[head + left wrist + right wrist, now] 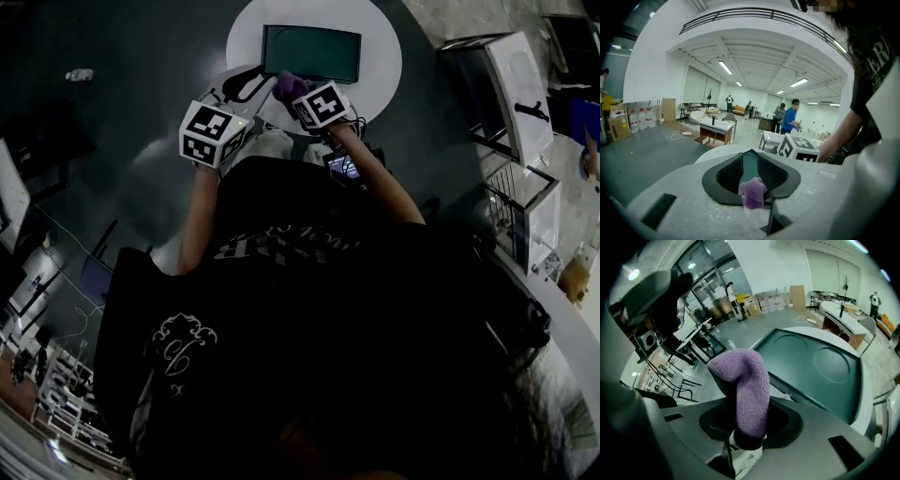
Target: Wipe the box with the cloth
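A dark green box (311, 52) lies flat on a round white table (384, 66); the right gripper view shows its top (811, 366) with round recesses. My right gripper (302, 98) is shut on a purple cloth (289, 86) near the box's front edge. The cloth (750, 390) stands up from the jaws and hides them. My left gripper (246, 82) hovers left of it over the table's edge. Its jaws stand almost together (750, 164), with a small piece of purple cloth (752, 192) pinched at their near end. The right gripper's marker cube (799, 149) shows to its right.
White cabinets and wire racks (520, 94) stand to the right of the table. A lit small screen (342, 166) sits close to the person's body. Further off are desks (715, 129) and standing people (789, 119) on a grey floor.
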Motion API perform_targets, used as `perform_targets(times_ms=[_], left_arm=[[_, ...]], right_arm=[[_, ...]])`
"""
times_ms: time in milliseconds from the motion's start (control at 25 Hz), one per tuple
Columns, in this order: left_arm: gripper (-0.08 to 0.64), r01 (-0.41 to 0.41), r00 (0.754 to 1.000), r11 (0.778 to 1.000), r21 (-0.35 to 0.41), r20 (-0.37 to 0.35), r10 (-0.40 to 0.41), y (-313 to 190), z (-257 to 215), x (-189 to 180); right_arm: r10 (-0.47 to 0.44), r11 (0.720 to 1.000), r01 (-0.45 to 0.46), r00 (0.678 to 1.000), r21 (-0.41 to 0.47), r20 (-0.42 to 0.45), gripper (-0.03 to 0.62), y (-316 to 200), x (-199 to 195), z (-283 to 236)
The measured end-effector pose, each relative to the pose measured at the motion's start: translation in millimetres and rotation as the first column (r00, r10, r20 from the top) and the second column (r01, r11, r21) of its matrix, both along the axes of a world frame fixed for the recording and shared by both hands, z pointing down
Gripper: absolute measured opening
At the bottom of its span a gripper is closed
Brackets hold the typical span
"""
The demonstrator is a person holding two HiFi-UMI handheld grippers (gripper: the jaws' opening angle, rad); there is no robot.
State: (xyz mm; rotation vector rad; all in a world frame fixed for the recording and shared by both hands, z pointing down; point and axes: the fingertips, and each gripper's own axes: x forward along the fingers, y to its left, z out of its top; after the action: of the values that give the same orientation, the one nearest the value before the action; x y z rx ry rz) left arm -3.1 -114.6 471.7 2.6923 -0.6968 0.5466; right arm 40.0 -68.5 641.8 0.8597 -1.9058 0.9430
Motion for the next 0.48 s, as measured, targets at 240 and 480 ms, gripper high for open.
perform_targets(times_ms=[240,480], left_arm=[[0.104,0.020,1.000,1.000,-0.024,0.022,-0.019,2,11,-25],[0.104,0.031,0.999,0.998,-0.048,0.040,-0.029,8,18,-48]], right_arm=[[-0.146,0.987,0.148,0.989,-0.064,0.036,0.110,7,-71,23],[-0.157,0.982,0.152,0.987,-0.110,-0.036,0.110,0,-84,50]])
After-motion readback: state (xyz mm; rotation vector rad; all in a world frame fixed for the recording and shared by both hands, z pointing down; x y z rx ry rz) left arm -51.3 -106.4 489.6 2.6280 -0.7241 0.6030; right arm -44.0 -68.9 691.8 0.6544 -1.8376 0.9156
